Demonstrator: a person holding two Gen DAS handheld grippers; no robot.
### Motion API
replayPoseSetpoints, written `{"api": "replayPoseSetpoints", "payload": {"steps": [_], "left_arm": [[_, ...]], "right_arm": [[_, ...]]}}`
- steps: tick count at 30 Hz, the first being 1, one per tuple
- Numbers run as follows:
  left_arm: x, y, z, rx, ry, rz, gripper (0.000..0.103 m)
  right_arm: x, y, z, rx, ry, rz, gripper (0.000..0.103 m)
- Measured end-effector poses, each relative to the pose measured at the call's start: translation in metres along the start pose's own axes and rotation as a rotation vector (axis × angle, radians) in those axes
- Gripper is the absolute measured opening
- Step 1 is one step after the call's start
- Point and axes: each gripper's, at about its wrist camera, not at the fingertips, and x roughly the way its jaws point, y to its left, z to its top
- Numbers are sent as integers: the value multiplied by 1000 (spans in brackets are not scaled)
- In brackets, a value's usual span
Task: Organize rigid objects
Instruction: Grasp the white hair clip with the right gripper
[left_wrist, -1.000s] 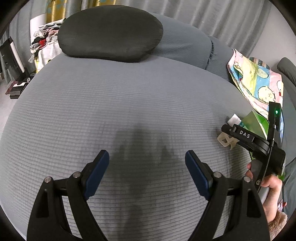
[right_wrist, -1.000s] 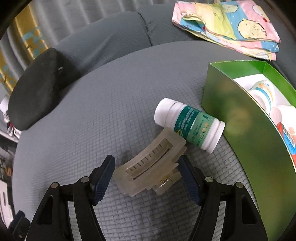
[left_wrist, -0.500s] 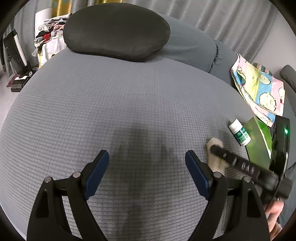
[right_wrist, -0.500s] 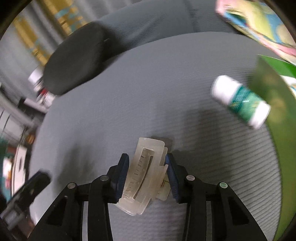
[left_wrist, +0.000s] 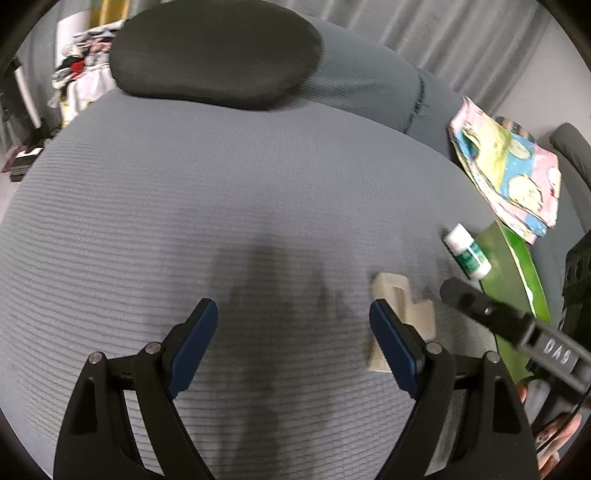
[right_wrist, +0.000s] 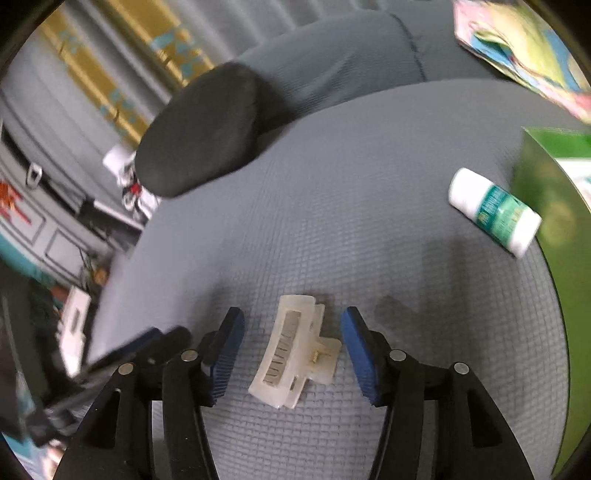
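On the grey cushion, your right gripper is opening, its pads clear of the hair clip lying between them, apparently released short of the green box, while your left gripper hangs spread and empty.

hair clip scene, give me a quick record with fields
hair clip: translucent, lying on the grey cushion, between the jaws, untouched
right gripper: jaws opening
left gripper: open, nothing between the jaws
bottle: white and green, on its side beside the green box
patterned cloth: folded, behind the box
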Motion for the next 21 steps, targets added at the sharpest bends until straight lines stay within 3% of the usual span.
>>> {"api": "replayPoseSetpoints", "payload": {"steps": [7, 11, 16, 21], "left_arm": [[21, -28, -12, 74, 68, -74, 84], [30, -42, -15, 73, 91, -145, 84], [38, -55, -18, 92, 104, -177, 82], [42, -57, -19, 95, 114, -229, 75]], "right_arm": [[1, -19, -8, 86, 37, 20, 57], [10, -22, -12, 117, 64, 46, 57], [24, -28, -16, 155, 103, 50, 56], [28, -35, -17, 190, 122, 71, 52]]}}
